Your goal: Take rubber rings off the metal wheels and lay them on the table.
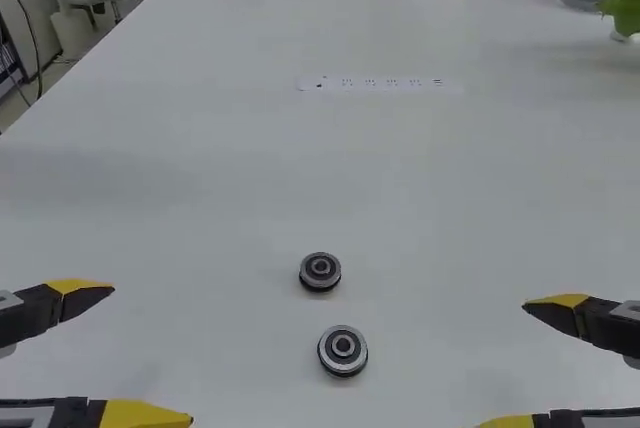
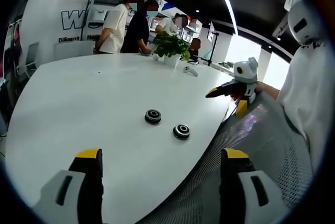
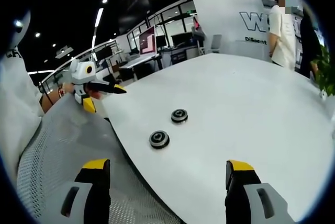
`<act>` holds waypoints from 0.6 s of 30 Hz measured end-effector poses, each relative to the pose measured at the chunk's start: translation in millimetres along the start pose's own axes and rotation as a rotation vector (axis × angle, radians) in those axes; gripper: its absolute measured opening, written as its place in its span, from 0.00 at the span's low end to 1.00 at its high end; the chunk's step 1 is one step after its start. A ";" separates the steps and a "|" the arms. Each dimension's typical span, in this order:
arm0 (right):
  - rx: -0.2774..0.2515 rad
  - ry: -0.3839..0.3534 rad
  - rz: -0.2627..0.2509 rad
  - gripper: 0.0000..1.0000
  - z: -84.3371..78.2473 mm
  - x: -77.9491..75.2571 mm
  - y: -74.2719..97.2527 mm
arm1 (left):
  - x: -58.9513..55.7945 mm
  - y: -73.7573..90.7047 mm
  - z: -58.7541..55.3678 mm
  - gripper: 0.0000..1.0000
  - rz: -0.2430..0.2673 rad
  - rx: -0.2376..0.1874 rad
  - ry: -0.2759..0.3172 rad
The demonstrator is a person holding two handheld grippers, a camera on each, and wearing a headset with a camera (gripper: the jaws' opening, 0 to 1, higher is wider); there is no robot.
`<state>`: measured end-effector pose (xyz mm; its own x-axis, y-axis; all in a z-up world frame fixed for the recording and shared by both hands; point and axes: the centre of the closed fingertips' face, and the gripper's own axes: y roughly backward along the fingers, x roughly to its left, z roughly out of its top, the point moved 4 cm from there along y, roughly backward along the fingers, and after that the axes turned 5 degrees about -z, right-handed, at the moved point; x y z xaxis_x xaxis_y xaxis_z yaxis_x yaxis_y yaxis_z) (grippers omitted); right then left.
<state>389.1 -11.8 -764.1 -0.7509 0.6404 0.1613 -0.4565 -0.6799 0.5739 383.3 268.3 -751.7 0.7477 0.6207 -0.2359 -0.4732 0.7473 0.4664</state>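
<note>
Head view has 2 small wheels lying flat on the white table (image 1: 200, 148), close together but apart: the far wheel (image 1: 320, 272) and the near wheel (image 1: 343, 351), which sits closer to the person's edge. Each shows a dark outer band around a bright metal middle; that band is probably the rubber ring (image 1: 322, 351).

The wheels look dense and stiff, and will likely slide on the smooth top if pushed sideways. The ring should be soft, stretchy and grippy, so it will want peeling, not a straight pull. A fair hold: 1 gripper pins the metal hub or sides, while the other pinches the band at its outer edge and rolls it off.

At the left, the left gripper (image 1: 115, 353) has its jaws spread wide, holding and touching nothing. Opposite it, the right gripper (image 1: 515, 363) is equally wide and empty. Both are well apart from the wheels, which lie between them.
</note>
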 end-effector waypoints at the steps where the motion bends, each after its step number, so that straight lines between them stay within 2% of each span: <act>1: -0.002 0.006 -0.005 0.91 1.1 -1.1 0.2 | 0.5 -0.3 2.2 0.92 0.001 -0.003 -0.002; 8: -0.032 0.021 -0.023 0.89 13.6 -7.6 0.9 | -0.2 -3.8 20.2 0.90 -0.009 -0.030 -0.044; 12: -0.078 0.043 -0.021 0.86 31.8 -10.5 1.5 | -1.0 -3.8 30.7 0.90 -0.008 -0.041 -0.073; 16: -0.099 0.079 0.012 0.78 48.0 -9.7 -1.3 | -4.8 -6.9 49.2 0.88 -0.020 -0.066 -0.140; 18: -0.097 0.114 0.022 0.74 55.9 -9.3 -3.3 | -7.7 -10.5 59.2 0.85 -0.033 -0.063 -0.184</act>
<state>424.2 4.4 -722.6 -0.8079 0.5842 0.0772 -0.4797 -0.7281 0.4897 410.1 241.6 -704.3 0.8329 0.5464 -0.0876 -0.4714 0.7834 0.4050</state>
